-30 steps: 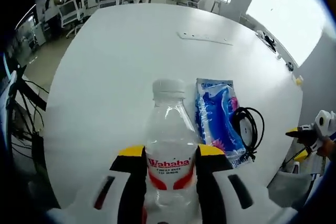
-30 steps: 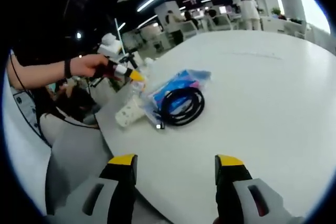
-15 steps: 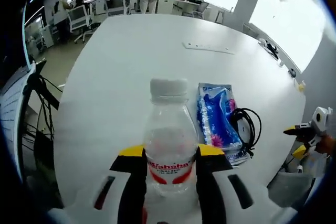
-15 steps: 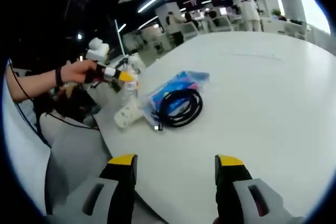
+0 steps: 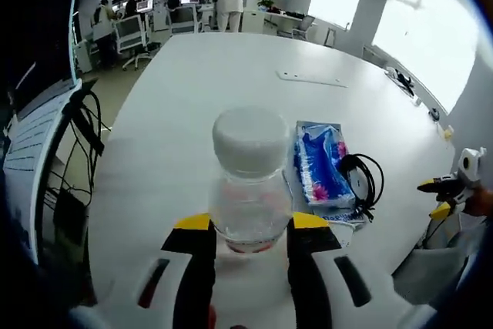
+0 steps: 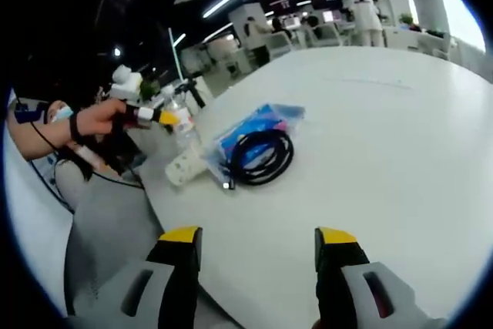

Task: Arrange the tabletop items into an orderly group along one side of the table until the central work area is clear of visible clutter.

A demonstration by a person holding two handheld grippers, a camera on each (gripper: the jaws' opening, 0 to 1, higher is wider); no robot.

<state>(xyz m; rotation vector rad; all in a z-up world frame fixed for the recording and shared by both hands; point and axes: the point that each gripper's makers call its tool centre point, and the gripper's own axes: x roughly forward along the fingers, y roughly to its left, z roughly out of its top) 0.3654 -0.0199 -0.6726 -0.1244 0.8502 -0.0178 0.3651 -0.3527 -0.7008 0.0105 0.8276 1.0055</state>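
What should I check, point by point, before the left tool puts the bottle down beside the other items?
1. Grip: the left tool is shut on the water bottle, one jaw on each side. Ok.
2. Cap: the white cap is on the bottle; whether it is tight, cannot tell.
3. Bottle clear of the table: in the right gripper view the bottle is held above the table's edge. Ok.
4. Group: the black cable lies coiled on the blue packet, with the white power strip next to them. Ok.
5. Free spot: bare table lies beside the packet. Ok.
6. Right tool: open, holding nothing. Ok.
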